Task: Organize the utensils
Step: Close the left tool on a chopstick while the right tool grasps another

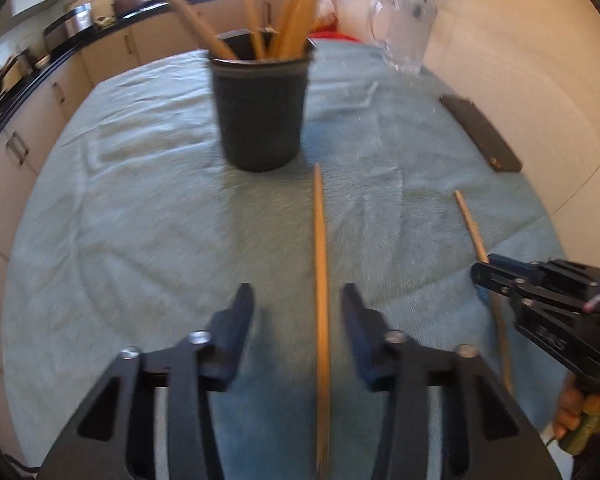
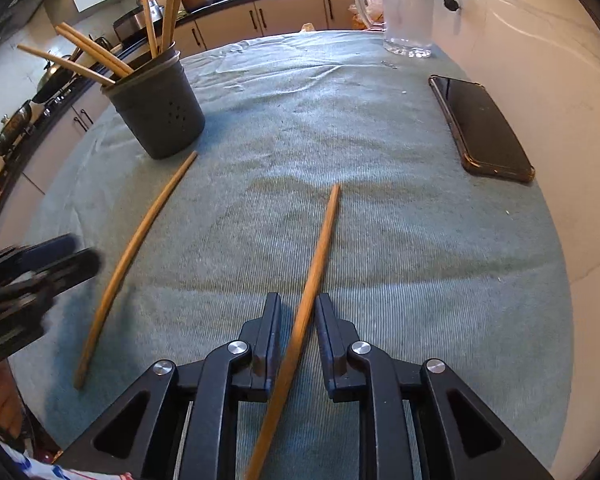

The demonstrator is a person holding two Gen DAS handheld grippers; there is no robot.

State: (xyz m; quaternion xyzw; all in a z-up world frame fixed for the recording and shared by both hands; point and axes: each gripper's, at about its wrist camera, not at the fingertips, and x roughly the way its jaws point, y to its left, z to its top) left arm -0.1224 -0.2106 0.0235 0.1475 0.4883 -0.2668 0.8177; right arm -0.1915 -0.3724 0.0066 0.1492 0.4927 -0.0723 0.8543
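Note:
Two long wooden sticks lie on the green-clothed table (image 2: pixel 400 240). One stick (image 1: pixel 321 240) runs between the fingers of my left gripper (image 1: pixel 298 300), which is open with a clear gap on each side. The other stick (image 2: pixel 324 232) lies between the fingers of my right gripper (image 2: pixel 300 306); the jaws stand narrow but do not clamp it, and it rests on the cloth. A dark utensil holder (image 1: pixel 260 104) with several wooden sticks stands just beyond the first stick's far tip. The right gripper (image 1: pixel 482 276) also shows at the right edge of the left wrist view.
A black phone (image 2: pixel 480 128) lies near the table's right edge by the white wall. A clear glass jug (image 2: pixel 408 12) stands at the far right. Kitchen counters and cabinets run behind and to the left. A hand (image 1: pixel 568 412) holds the right gripper's handle.

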